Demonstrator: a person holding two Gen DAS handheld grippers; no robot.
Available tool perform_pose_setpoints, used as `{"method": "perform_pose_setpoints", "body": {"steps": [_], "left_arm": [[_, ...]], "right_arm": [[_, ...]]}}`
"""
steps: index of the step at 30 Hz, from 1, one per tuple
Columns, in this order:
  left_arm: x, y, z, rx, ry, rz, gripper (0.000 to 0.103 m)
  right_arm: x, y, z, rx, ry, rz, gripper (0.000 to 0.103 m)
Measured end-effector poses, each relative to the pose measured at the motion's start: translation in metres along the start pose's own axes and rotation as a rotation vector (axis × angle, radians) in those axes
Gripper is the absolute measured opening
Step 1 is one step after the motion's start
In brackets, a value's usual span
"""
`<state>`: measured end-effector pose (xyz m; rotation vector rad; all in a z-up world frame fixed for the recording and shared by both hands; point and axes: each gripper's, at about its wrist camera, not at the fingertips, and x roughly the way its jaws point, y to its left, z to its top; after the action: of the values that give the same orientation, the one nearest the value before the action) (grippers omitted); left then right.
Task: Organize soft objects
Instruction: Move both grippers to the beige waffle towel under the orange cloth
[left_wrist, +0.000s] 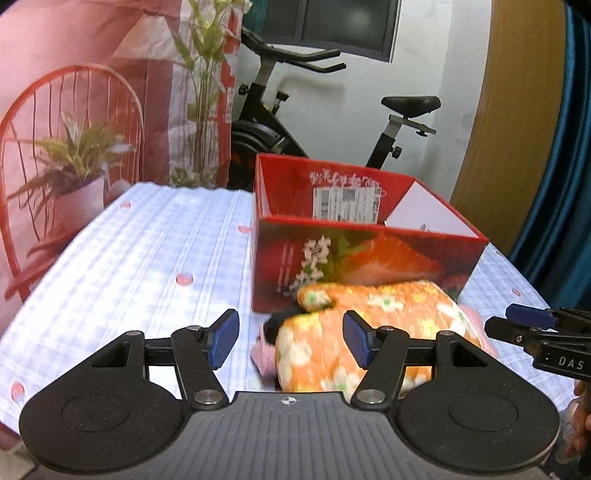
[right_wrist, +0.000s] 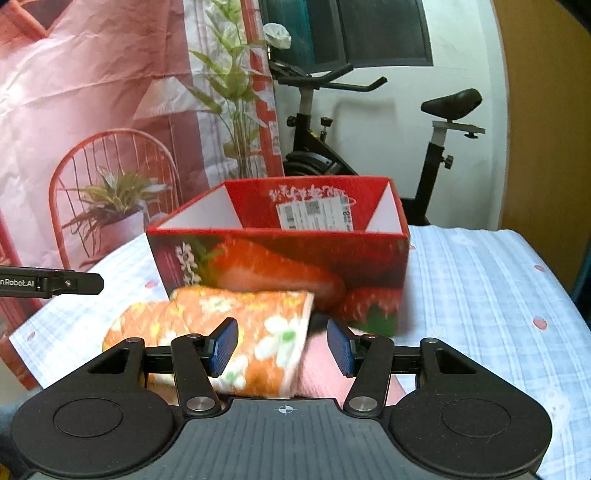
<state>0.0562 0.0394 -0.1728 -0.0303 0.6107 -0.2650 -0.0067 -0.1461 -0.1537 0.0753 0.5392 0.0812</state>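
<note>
An orange floral padded mitt (left_wrist: 373, 332) lies on the checked tablecloth in front of the red strawberry box (left_wrist: 354, 258), on top of a pink soft item (left_wrist: 264, 356) and a black one (left_wrist: 280, 321). My left gripper (left_wrist: 290, 339) is open, low over the mitt's left end, holding nothing. In the right wrist view the mitt (right_wrist: 236, 321) and pink item (right_wrist: 317, 369) lie between the spread fingers of my right gripper (right_wrist: 282, 349), which is open. The box (right_wrist: 280, 266) stands just behind. Each gripper's tip shows at the edge of the other's view.
The box is open-topped, with white inner walls and a shipping label (left_wrist: 345, 203). Blue-white checked cloth (left_wrist: 140, 251) covers the table. An exercise bike (left_wrist: 280, 122) stands behind, a printed backdrop (left_wrist: 74, 110) at left, a wooden panel (left_wrist: 517, 110) at right.
</note>
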Motion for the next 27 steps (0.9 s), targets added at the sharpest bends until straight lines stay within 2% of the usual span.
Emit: {"method": "perform_pose_setpoints", "body": {"steps": [6,12,27], "left_arm": [[0.003,0.005,-0.018,-0.045,0.033,-0.003,0.065],[0.008,0.010,-0.030,-0.074,0.078,-0.008,0.065],[0.022,0.016,-0.040,-0.113,0.145,-0.020,0.064]], "right_arm": [[-0.008,-0.004,-0.014,0.026,0.002,-0.008,0.050],[-0.004,-0.002,-0.026,0.031,0.042,-0.008,0.050],[0.002,-0.006,-0.038,0.063,0.081,0.005,0.051]]}}
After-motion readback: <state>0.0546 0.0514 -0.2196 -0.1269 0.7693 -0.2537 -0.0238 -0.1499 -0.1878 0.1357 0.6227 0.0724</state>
